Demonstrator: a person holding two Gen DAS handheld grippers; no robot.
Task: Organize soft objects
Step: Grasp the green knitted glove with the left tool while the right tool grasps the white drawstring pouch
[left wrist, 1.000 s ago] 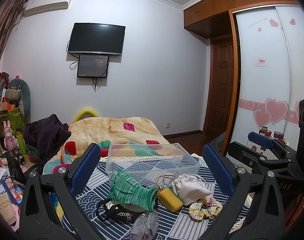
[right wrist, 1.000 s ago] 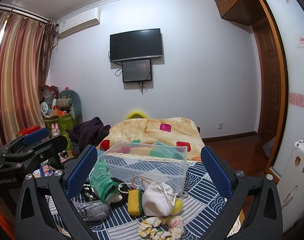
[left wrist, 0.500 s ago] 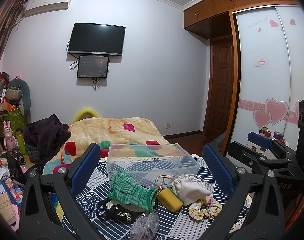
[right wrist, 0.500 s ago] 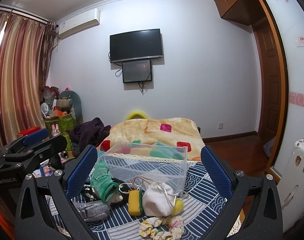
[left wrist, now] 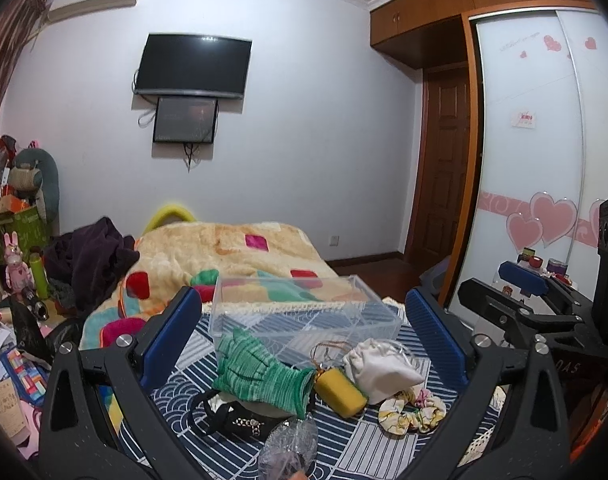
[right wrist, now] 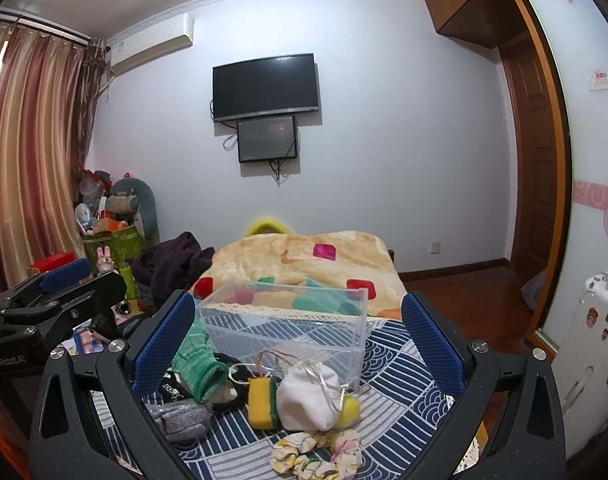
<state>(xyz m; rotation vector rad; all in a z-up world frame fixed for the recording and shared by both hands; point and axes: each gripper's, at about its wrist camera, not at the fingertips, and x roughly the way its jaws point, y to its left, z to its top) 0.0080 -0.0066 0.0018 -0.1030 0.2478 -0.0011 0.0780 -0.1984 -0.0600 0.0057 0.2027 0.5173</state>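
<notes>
A clear plastic box (left wrist: 304,312) (right wrist: 288,320) stands on a blue patterned cloth (left wrist: 383,440). In front of it lie a green knitted glove (left wrist: 260,372) (right wrist: 198,364), a yellow sponge (left wrist: 341,390) (right wrist: 260,402), a white drawstring pouch (left wrist: 377,368) (right wrist: 309,394), a floral scrunchie (left wrist: 411,408) (right wrist: 315,454), a black strap item (left wrist: 240,420) and a grey glove (right wrist: 180,420). My left gripper (left wrist: 304,344) is open and empty, above and short of the pile. My right gripper (right wrist: 296,344) is open and empty, likewise held back.
A bed with a patchwork blanket (left wrist: 224,260) lies behind the box. Dark clothes (left wrist: 92,256) and clutter are piled at left. A wardrobe with heart stickers (left wrist: 543,200) stands at right. A crumpled clear plastic piece (left wrist: 292,444) lies at the near edge.
</notes>
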